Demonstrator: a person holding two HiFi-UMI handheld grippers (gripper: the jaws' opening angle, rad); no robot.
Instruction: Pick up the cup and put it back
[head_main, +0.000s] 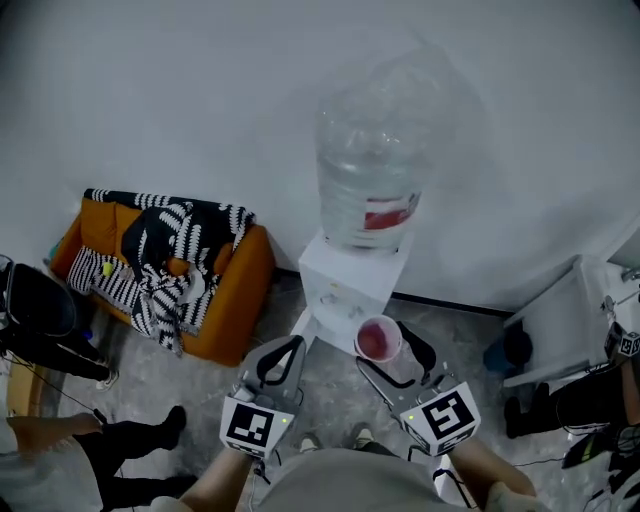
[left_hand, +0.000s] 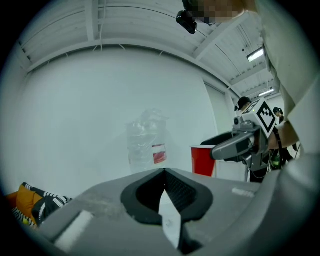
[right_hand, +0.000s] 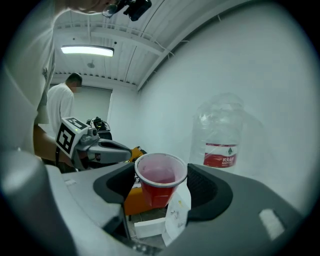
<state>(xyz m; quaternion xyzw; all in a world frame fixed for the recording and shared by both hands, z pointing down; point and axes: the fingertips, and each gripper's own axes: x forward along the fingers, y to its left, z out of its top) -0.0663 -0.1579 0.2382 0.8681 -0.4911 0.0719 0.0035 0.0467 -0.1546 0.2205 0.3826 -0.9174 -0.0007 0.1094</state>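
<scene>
Head view: the smooth red plastic cup (head_main: 378, 340), pinkish inside (can't tell if there's any liquid in it), is pinched in the right gripper (head_main: 392, 348) just in front of the boxy white water dispenser (head_main: 345, 280), off the floor. A big clear plastic bottle (head_main: 368, 175) sits on top of the dispenser.

Left gripper view: the left gripper (left_hand: 164, 172) has its jaws pressed together, nothing between them. The cup's base is cut off behind its grey body.

Right gripper view: the cup rim is wedged between both dark ribbed pads.
</scene>
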